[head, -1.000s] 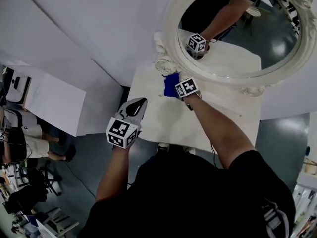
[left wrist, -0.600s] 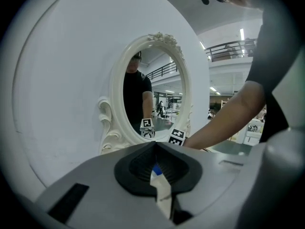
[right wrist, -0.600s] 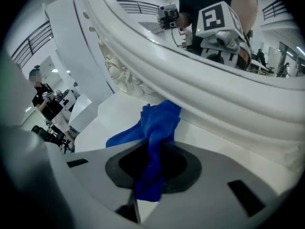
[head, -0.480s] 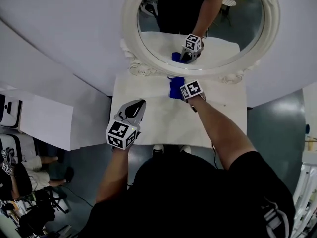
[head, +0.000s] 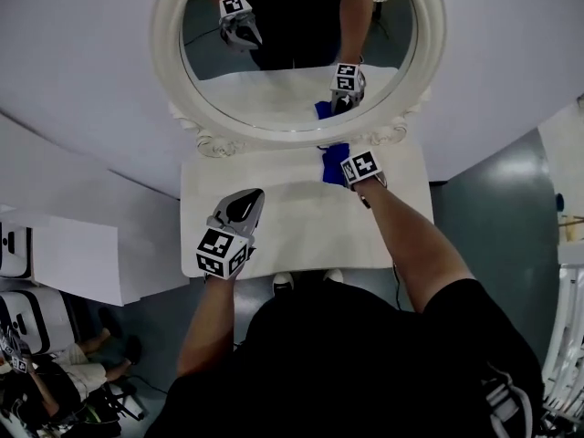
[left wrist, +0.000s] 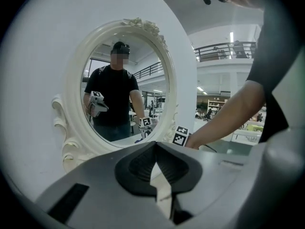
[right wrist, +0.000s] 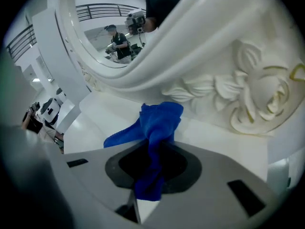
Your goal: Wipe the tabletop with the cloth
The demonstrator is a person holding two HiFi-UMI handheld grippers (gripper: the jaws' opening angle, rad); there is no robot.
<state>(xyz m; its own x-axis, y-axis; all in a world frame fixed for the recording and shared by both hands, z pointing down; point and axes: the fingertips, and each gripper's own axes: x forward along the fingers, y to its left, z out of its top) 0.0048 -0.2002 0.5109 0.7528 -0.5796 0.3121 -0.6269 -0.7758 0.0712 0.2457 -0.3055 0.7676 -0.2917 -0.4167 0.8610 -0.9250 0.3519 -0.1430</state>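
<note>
no readable text, labels or numbers, only square marker patterns

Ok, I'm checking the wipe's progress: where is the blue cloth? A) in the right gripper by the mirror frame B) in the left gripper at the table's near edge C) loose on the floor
A: the right gripper is shut on the blue cloth beside the mirror frame.

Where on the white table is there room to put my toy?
The tabletop is bare in the middle, between the left hand-held gripper and the right hand-held gripper, and at the back left by the mirror frame. Crowded: back right, where the blue cloth lies near the frame.
</note>
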